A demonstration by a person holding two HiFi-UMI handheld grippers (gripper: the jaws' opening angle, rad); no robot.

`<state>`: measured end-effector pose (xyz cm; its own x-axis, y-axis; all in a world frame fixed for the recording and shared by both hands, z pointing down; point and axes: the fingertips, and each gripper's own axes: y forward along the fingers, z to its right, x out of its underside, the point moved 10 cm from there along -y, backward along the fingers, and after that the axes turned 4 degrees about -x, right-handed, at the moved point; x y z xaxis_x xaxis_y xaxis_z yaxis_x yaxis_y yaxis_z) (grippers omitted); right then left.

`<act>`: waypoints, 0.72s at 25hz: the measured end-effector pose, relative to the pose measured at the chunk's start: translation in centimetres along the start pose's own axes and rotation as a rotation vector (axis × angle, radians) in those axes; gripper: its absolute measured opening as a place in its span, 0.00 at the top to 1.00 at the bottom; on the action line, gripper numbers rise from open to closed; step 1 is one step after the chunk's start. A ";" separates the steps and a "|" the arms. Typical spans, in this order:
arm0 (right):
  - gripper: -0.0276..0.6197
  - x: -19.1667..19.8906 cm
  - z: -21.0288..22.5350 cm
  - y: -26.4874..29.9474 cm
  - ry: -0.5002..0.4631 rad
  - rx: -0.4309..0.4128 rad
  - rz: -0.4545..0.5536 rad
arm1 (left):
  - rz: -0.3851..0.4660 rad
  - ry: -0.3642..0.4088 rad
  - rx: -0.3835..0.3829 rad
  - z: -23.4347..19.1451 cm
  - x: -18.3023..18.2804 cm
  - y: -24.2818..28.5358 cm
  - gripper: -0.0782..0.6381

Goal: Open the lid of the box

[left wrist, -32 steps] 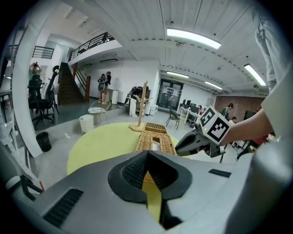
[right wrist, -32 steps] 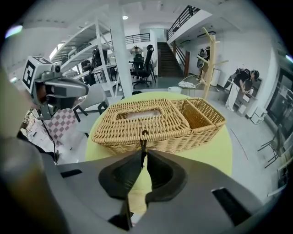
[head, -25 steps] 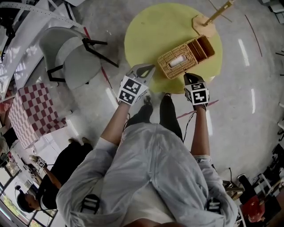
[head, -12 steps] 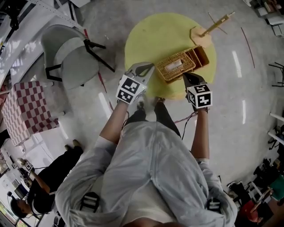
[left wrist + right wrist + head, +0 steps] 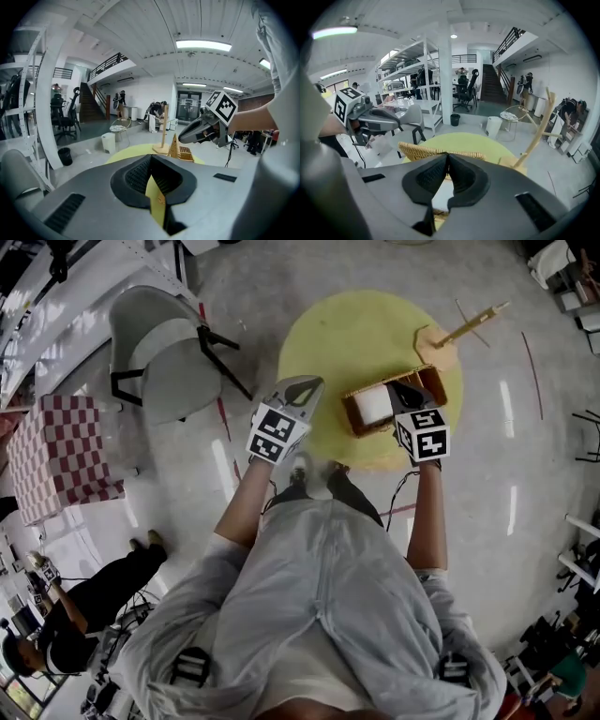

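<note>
A wicker box point(image 5: 361, 420) stands on the round yellow table point(image 5: 328, 343), near its right front edge. Its lid point(image 5: 375, 386) is swung up on edge, and a white thing point(image 5: 373, 406) shows inside. My right gripper point(image 5: 395, 389) is shut on the lid's free edge; in the right gripper view the woven lid edge point(image 5: 417, 151) runs across the closed tips of the right gripper point(image 5: 447, 157). My left gripper point(image 5: 309, 382) hovers at the table's left front edge, shut and holding nothing, apart from the box. From the left gripper point(image 5: 151, 158) view the raised lid point(image 5: 176, 147) stands upright.
A wooden stand with a slanted stick point(image 5: 439, 336) sits on the table just behind the box. A grey chair point(image 5: 164, 352) stands on the floor to the left, with a checked red-and-white cloth point(image 5: 56, 456) beyond it. A person point(image 5: 56, 634) is at the lower left.
The lid lay flat on the box one second ago; my right gripper has lifted it upright, exposing the white thing inside. The left gripper has stayed about where it was.
</note>
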<state>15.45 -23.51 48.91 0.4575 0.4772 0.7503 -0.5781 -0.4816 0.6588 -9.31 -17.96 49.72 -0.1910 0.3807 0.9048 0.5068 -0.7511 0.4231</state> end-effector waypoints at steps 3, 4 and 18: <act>0.90 -1.1 0.7 1.9 -0.037 -0.025 0.016 | -0.004 -0.007 -0.044 -0.9 0.3 0.0 0.85; 0.90 -1.5 1.0 2.6 -0.052 -0.037 0.021 | -0.005 -0.012 -0.060 -1.2 0.4 -0.1 0.85; 0.90 -4.6 4.1 11.2 -0.149 -0.186 -0.066 | -0.065 -0.112 -0.227 -2.9 0.1 1.0 0.85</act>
<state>9.64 -34.06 53.07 0.5852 0.3827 0.7149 -0.6516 -0.3028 0.6955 -11.24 -20.25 50.36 -0.1160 0.4801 0.8695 0.2927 -0.8200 0.4918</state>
